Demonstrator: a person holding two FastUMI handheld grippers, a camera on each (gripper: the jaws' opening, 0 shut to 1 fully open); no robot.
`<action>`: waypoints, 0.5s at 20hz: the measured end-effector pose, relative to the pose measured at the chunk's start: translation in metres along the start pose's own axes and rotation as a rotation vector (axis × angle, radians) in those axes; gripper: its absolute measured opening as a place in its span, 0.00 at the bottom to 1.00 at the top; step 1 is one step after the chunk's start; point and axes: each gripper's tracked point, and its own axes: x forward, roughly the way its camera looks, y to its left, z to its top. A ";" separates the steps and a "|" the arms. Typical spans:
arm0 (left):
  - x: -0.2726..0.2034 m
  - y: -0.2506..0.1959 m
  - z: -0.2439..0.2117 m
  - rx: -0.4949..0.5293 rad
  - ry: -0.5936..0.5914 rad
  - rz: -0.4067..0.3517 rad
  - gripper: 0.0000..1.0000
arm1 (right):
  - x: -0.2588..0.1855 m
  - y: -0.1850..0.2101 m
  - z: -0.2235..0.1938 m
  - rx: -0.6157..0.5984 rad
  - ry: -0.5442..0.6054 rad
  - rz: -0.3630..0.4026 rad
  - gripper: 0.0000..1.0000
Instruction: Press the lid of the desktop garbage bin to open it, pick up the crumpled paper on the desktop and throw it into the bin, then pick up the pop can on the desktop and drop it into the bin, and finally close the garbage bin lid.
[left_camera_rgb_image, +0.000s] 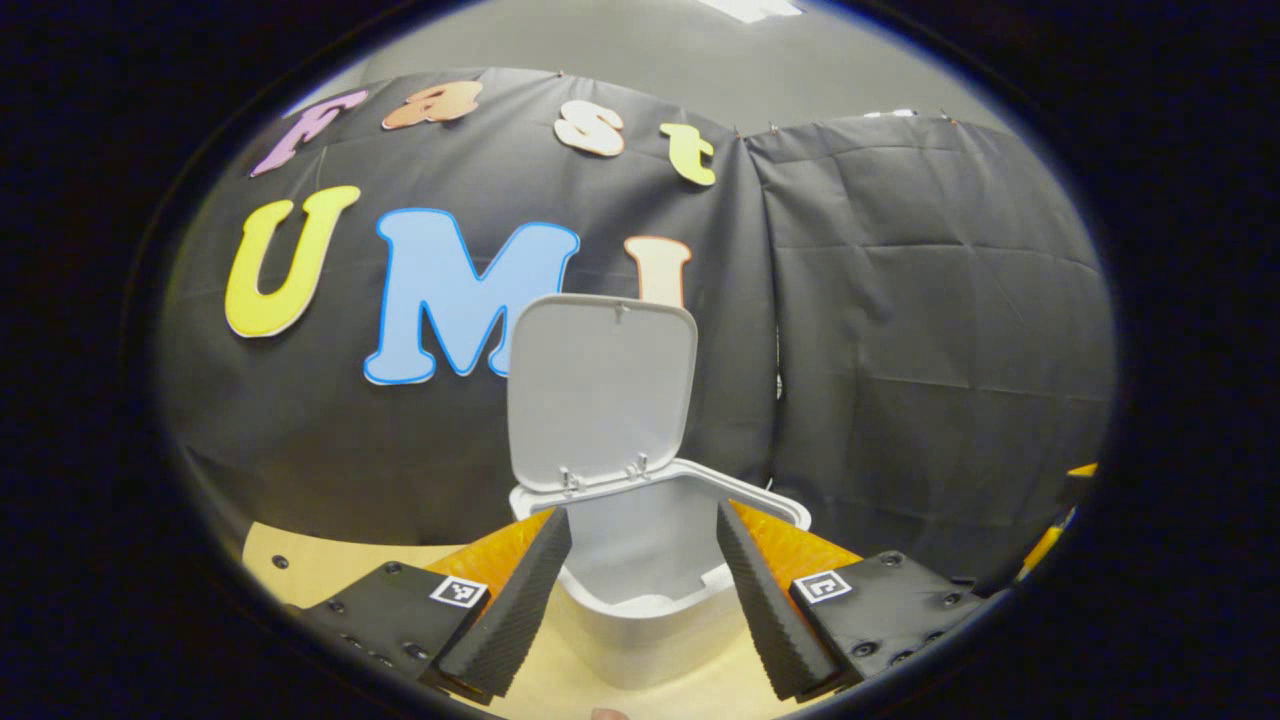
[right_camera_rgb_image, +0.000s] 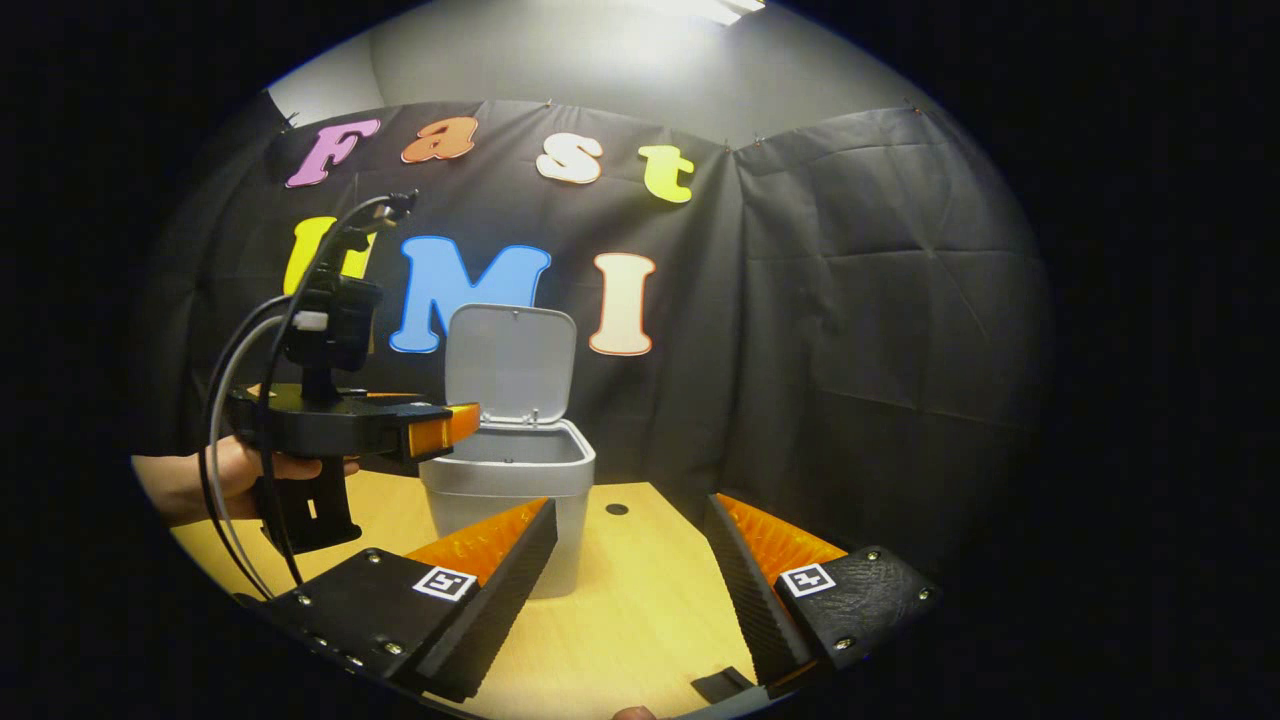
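Since the lid stands up: the opening press looks done.
Left gripper (left_camera_rgb_image: 640, 590): jaws apart, holding nothing, poised just above the bin's near rim, perhaps after a drop or the press.
Right gripper (right_camera_rgb_image: 630, 590): jaws apart, empty, low over the desk (right_camera_rgb_image: 640, 600).
Bin (right_camera_rgb_image: 508, 480): at 11 o'clock from the right gripper.
Lid (left_camera_rgb_image: 600, 390): upright at 12 o'clock, leaving the mouth free.

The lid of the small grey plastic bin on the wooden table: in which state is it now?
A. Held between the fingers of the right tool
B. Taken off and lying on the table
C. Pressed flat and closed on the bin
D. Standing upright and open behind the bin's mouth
D: the grey plastic lid stands upright on its hinges at the back rim of the small grey plastic bin, so the bin's mouth is open.
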 end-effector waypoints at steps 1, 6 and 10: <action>-0.009 0.006 0.005 -0.001 -0.018 0.013 0.95 | 0.005 0.008 -0.002 0.002 0.001 0.024 1.00; -0.056 0.040 0.022 0.013 -0.074 0.099 0.95 | 0.023 0.060 -0.007 0.006 0.011 0.166 0.95; -0.091 0.067 0.025 0.022 -0.096 0.173 0.95 | 0.032 0.101 -0.011 0.002 0.017 0.278 0.95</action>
